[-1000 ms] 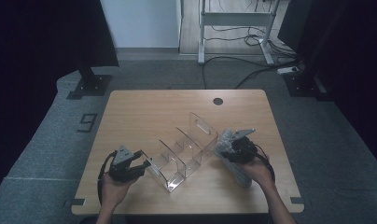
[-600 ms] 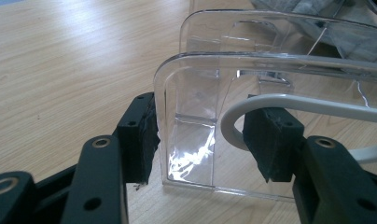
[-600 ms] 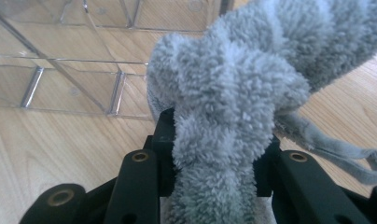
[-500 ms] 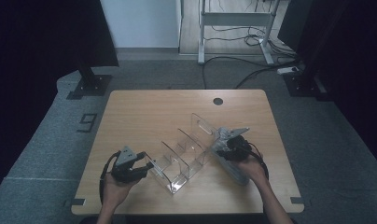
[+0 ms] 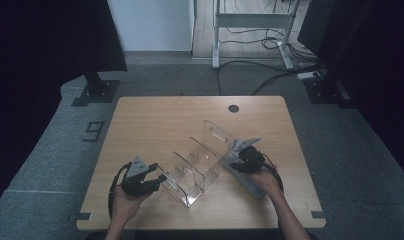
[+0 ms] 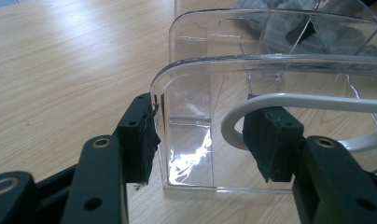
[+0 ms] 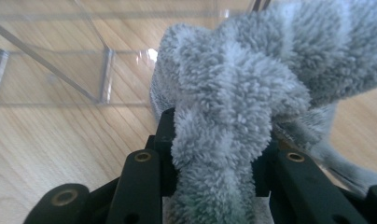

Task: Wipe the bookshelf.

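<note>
A clear acrylic divider rack (image 5: pixel 200 165) lies slantwise on the wooden table (image 5: pixel 155 120). My left gripper (image 5: pixel 157 180) is at its near end. In the left gripper view the pads (image 6: pixel 142 135) clamp the rack's end section (image 6: pixel 252 65), with a white cable loop (image 6: pixel 233 121) beside the right pad. My right gripper (image 5: pixel 237 162) sits at the rack's far right end, shut on a bunched grey fluffy cloth (image 7: pixel 233 84) that bulges up between the jaws (image 7: pixel 217 140). The rest of the cloth (image 5: pixel 250 187) trails under the right hand. The rack's walls (image 7: pixel 60 60) stand just beyond the cloth.
A round cable hole (image 5: pixel 233 108) sits near the table's far edge. Beyond the table are a white desk frame (image 5: pixel 250 20) with cables on the floor, and dark stands (image 5: pixel 97 90) at the left and right.
The right gripper with the grey cloth has shifted left and lower, closer to the rack's far end. The left gripper and the rack have stayed put.
</note>
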The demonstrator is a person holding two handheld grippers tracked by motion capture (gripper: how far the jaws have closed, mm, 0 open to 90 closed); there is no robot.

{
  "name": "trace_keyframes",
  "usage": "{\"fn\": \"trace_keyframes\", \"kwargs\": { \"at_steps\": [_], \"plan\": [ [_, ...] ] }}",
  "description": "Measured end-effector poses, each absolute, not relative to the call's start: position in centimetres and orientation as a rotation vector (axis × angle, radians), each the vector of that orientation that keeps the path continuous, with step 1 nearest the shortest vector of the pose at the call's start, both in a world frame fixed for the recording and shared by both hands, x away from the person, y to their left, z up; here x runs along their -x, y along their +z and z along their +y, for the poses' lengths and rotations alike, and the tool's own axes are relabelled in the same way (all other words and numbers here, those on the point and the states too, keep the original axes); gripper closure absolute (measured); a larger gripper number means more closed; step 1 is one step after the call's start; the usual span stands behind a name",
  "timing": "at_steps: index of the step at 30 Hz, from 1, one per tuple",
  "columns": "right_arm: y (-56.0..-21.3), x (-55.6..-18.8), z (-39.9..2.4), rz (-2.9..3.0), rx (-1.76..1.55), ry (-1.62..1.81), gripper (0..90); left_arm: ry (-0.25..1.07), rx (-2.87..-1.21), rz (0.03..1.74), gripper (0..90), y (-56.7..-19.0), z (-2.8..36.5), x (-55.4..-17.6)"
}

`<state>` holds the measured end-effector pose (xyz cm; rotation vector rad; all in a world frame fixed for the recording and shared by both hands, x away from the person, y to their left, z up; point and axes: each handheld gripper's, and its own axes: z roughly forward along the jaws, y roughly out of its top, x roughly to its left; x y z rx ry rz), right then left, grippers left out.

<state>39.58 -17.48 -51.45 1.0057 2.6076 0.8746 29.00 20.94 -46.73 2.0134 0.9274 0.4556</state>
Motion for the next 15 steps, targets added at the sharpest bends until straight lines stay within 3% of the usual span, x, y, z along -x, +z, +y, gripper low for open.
{"fn": "trace_keyframes", "kwargs": {
  "at_steps": [15],
  "plan": [
    [-51.50,-39.08,-18.24,2.603,-1.029,0.815,63.7,0.476,-2.007,0.945,44.9,-46.72,20.91,-28.90]
  ]
}}
